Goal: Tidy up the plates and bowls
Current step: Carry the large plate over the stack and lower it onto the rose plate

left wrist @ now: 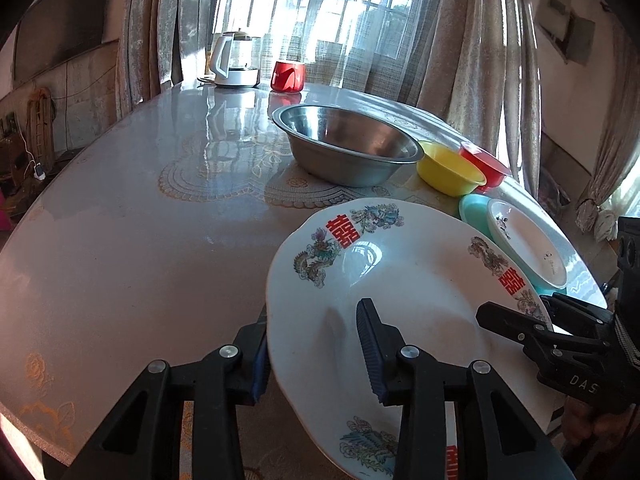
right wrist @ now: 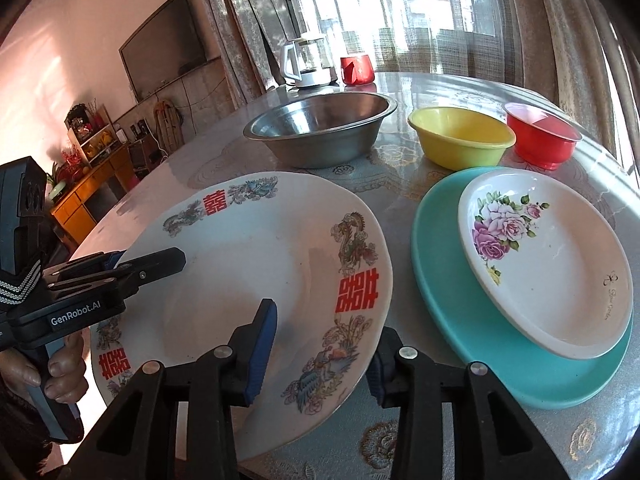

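A large white plate with red characters and dragon patterns (left wrist: 412, 280) (right wrist: 256, 264) is held above the table by both grippers. My left gripper (left wrist: 316, 354) straddles its left rim, one finger over and one under. My right gripper (right wrist: 320, 354) straddles its right rim the same way; it also shows in the left wrist view (left wrist: 516, 324). To the right, a white rose plate (right wrist: 552, 264) lies on a teal plate (right wrist: 452, 312). Behind stand a steel bowl (right wrist: 320, 128), a yellow bowl (right wrist: 460, 136) and a red bowl (right wrist: 540, 136).
A glass kettle on a white base (right wrist: 306, 62) and a red cup (right wrist: 356, 68) stand at the table's far edge by the curtained window. The round table (left wrist: 120, 240) has a glossy patterned cover. A TV and shelves are at the left wall.
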Demonstrator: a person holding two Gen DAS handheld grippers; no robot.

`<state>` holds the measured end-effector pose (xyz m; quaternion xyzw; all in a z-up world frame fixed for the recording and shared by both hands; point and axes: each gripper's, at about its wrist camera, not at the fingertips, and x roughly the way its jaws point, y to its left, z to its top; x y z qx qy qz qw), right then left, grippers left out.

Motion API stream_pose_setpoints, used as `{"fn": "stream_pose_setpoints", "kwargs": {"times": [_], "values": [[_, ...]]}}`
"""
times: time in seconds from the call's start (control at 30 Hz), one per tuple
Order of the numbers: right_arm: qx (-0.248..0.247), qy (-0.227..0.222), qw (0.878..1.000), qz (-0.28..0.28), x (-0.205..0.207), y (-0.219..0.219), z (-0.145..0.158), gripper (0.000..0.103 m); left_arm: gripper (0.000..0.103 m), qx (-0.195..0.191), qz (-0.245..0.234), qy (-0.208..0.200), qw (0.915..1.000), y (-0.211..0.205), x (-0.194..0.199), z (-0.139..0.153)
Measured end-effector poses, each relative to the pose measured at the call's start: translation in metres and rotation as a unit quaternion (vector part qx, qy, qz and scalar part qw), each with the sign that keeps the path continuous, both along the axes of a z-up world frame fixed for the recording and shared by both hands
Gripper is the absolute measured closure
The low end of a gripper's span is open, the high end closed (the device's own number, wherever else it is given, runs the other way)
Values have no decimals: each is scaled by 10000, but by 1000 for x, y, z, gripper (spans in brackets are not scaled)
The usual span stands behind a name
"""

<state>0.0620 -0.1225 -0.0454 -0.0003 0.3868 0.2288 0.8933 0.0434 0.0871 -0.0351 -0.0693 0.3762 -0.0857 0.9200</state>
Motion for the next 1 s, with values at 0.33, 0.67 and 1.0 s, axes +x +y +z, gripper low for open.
{"fn": "stream_pose_setpoints", "kwargs": {"times": [0.33,0.67,1.0], "values": [[-40,-309,9995,-77,-6,-19,14,63,64,48,-241,-168,9996,-18,-2,10],[4,-688,9955,-648,-12,-60,42,63,64,131,-752,-538,9956,-67,12,41],[-146,-866,9851,-1480,-3,-120,50,63,64,152,-1278,-553,9901,-135,43,54]]}}
